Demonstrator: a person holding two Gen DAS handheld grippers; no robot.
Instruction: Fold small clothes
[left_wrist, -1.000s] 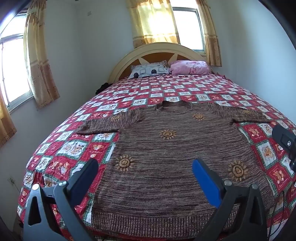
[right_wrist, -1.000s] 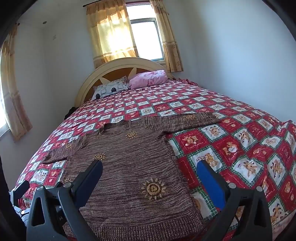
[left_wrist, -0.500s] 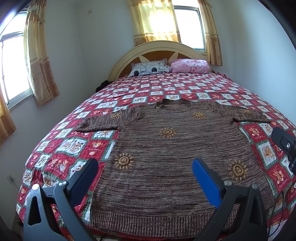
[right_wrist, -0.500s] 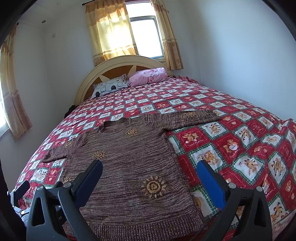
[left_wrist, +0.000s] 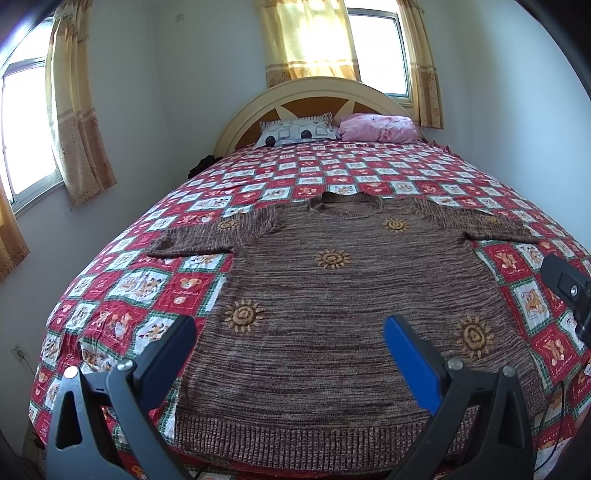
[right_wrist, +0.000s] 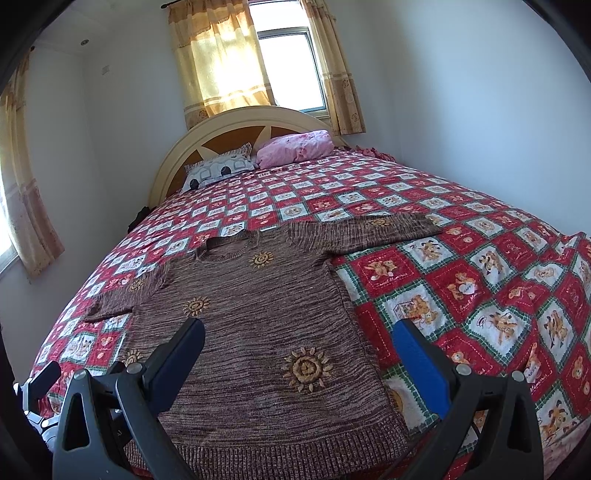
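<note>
A brown knit sweater (left_wrist: 343, 295) with embroidered orange suns lies flat and face up on the bed, both sleeves spread out, hem toward me. It also shows in the right wrist view (right_wrist: 255, 325). My left gripper (left_wrist: 290, 334) is open and empty, held above the sweater's hem on its left half. My right gripper (right_wrist: 298, 341) is open and empty, held above the hem near the sweater's right edge. A part of the right gripper shows at the right edge of the left wrist view (left_wrist: 565, 280).
The bed has a red, white and green patchwork quilt (right_wrist: 480, 280). A patterned pillow (left_wrist: 295, 133) and a pink pillow (left_wrist: 376, 127) lie by the cream headboard (left_wrist: 317, 88). Walls stand close on the left and right. Curtained windows are behind and to the left.
Both grippers have drawn back and risen slightly, so the sweater sits a little lower and more of its hem shows. Both stay open; the sweater has not moved.
</note>
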